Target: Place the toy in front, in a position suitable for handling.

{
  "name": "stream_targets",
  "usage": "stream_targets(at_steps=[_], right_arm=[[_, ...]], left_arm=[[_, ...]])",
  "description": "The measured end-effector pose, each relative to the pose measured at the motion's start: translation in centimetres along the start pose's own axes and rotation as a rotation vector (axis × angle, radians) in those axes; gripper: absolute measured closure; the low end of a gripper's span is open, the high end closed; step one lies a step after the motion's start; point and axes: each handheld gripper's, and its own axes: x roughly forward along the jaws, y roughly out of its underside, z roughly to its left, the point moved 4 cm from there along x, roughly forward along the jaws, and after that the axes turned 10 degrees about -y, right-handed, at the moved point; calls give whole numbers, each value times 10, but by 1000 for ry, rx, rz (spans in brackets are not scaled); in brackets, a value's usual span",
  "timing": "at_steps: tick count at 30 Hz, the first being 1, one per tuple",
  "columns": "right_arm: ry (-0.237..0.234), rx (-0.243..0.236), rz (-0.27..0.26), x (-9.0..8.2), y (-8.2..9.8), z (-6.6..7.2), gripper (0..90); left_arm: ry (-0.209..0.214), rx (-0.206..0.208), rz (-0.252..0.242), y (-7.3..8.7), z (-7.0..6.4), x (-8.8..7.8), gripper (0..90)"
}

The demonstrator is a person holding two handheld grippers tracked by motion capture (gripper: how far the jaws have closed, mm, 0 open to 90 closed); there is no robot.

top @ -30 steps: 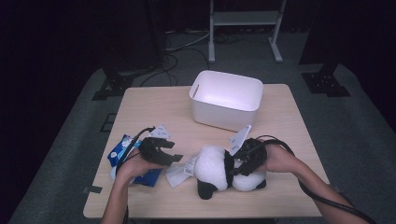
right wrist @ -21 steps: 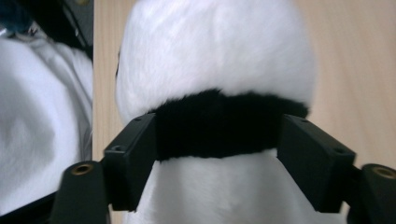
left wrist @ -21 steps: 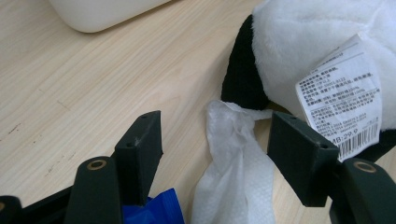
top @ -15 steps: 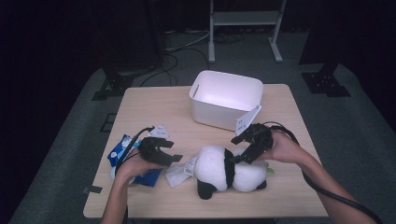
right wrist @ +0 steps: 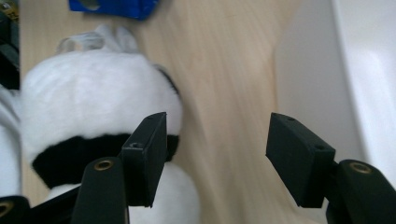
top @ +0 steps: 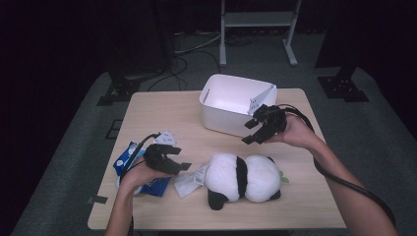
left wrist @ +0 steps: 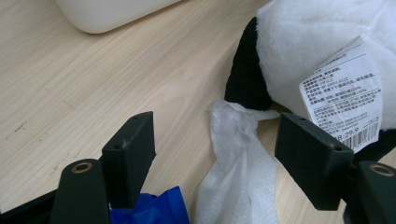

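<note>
Lying sideways, the panda plush spans the table left-right.

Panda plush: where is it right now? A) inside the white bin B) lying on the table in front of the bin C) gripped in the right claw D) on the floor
B: the panda plush lies on the table in front of the white bin, and the right claw hangs open above it with nothing between its jaws.
</note>
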Motion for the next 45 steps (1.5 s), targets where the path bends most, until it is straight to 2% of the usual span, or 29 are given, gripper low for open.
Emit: stream_targets(at_steps=[7,11,16,20,26,29,34,45], right_arm=[[41,30,-3,-8,-15,-26,423],[48,41,15,-7,-22,-36,438],[49,45,7,-6,-32,-48,439],[69,43,15,-4,-41,-57,438],[80,63,26,2,-45,-72,440],[80,75,24,4,-46,-75,444],[82,73,59,13,-41,-80,456],[65,74,64,23,-41,-86,453]], left_arm=[[4,-1,-3,1,1,0,255],[6,-4,-7,1,0,-1,255],[-1,-10,-10,2,3,-4,242],[-3,-13,-12,3,4,-5,235],[-6,-14,-18,3,4,-6,226],[-7,-14,-16,3,5,-6,219],[-3,-14,-14,4,4,-5,216],[-4,-26,-13,6,8,-4,204]])
